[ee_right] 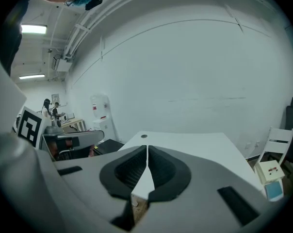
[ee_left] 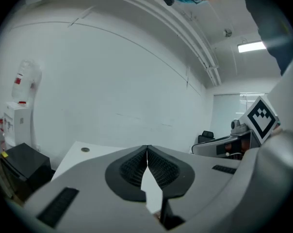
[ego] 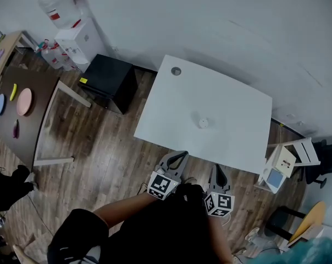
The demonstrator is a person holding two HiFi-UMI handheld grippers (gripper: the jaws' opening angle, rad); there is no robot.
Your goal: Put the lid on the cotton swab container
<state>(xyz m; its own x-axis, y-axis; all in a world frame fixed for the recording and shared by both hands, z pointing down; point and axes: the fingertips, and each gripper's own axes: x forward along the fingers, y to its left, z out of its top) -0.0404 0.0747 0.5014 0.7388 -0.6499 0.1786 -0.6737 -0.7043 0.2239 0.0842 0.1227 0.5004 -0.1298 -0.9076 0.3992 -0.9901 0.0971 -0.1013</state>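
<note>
Centrally sits the container (ego: 203,122) — lettering too small.

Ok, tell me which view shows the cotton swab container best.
The head view: the container sits unblocked on the white table. Both gripper views show the table but no container; their shut jaws cover its middle.

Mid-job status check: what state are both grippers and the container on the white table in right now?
Left gripper: jaws shut, nothing between them, held short of the table's near edge.
Right gripper: jaws shut, empty, beside the left one.
Cotton swab container: stands alone near the middle of the white table, untouched; too small to tell whether its lid is on.
</note>
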